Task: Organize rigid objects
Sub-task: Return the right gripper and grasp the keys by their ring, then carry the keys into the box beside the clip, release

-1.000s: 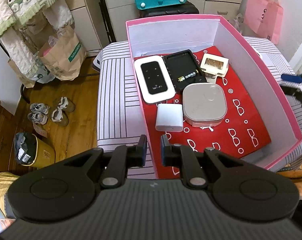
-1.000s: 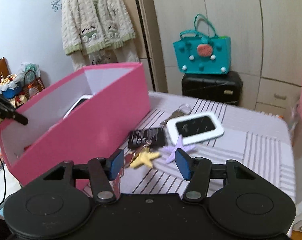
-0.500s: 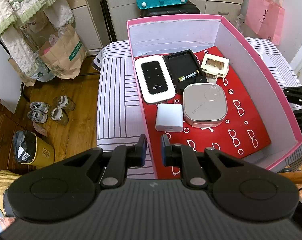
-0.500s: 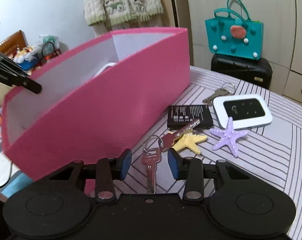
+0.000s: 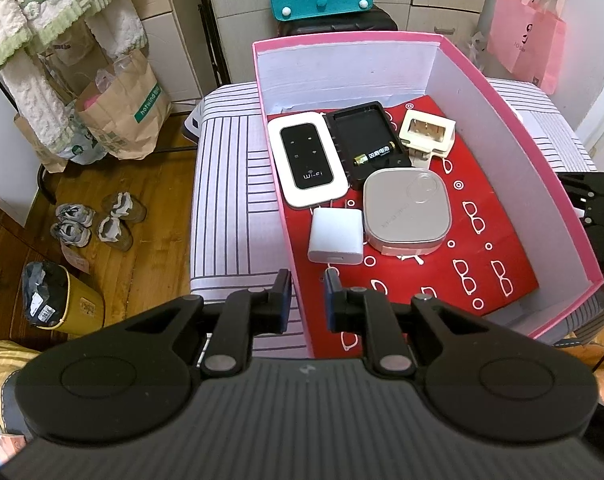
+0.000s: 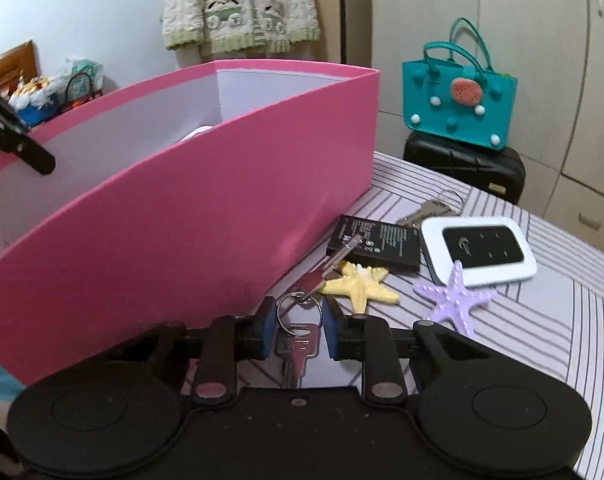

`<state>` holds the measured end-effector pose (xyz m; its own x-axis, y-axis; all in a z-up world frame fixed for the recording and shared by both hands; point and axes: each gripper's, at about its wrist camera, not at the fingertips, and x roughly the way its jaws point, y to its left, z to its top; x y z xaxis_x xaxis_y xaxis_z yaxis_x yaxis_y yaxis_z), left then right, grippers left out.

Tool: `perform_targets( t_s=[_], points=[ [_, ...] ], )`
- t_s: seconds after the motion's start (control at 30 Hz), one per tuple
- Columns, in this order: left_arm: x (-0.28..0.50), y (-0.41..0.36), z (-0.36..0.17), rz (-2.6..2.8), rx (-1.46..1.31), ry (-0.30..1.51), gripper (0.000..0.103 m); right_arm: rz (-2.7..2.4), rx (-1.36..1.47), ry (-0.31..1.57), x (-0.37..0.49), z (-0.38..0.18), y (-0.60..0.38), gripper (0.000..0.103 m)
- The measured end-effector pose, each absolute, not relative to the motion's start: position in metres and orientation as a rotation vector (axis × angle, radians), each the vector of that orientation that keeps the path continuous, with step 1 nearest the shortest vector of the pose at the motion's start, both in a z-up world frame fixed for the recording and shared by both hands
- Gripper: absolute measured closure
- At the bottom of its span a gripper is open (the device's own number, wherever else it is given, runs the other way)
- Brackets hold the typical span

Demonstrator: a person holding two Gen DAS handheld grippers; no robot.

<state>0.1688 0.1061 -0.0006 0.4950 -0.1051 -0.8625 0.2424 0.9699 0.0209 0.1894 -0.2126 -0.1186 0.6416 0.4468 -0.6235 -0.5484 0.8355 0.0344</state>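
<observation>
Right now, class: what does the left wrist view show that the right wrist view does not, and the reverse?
Only the left wrist view shows the box floor: white charger, silver case, battery tray.
Only the right wrist view shows the key ring between the closing right gripper, plus yellow starfish and purple starfish.
Both show the pink box and teal bag.

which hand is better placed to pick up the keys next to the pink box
Right. The right tongs already straddle the key ring, jaws just closing around it. The left tongs sit clamped on the near wall of the pink box, steadying it.
</observation>
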Motion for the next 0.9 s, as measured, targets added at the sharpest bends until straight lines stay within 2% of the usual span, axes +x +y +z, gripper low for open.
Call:
perform_targets(
  t_s=[0.4, 0.67, 0.9],
  points=[
    [0.162, 0.105, 0.002, -0.223, 0.187, 1.01, 0.089, 0.547, -0.152, 0.67, 0.175, -0.087, -0.229, 0.075],
    [0.153, 0.109, 0.011, -0.257, 0.21, 1.066, 0.095, 0.535, -0.215, 0.61, 0.166, -0.037, -0.23, 0.075],
    [0.146, 0.111, 0.015, -0.262, 0.2, 1.087, 0.095, 0.56, -0.242, 0.521, 0.161, 0.005, -0.215, 0.075]
  ],
)
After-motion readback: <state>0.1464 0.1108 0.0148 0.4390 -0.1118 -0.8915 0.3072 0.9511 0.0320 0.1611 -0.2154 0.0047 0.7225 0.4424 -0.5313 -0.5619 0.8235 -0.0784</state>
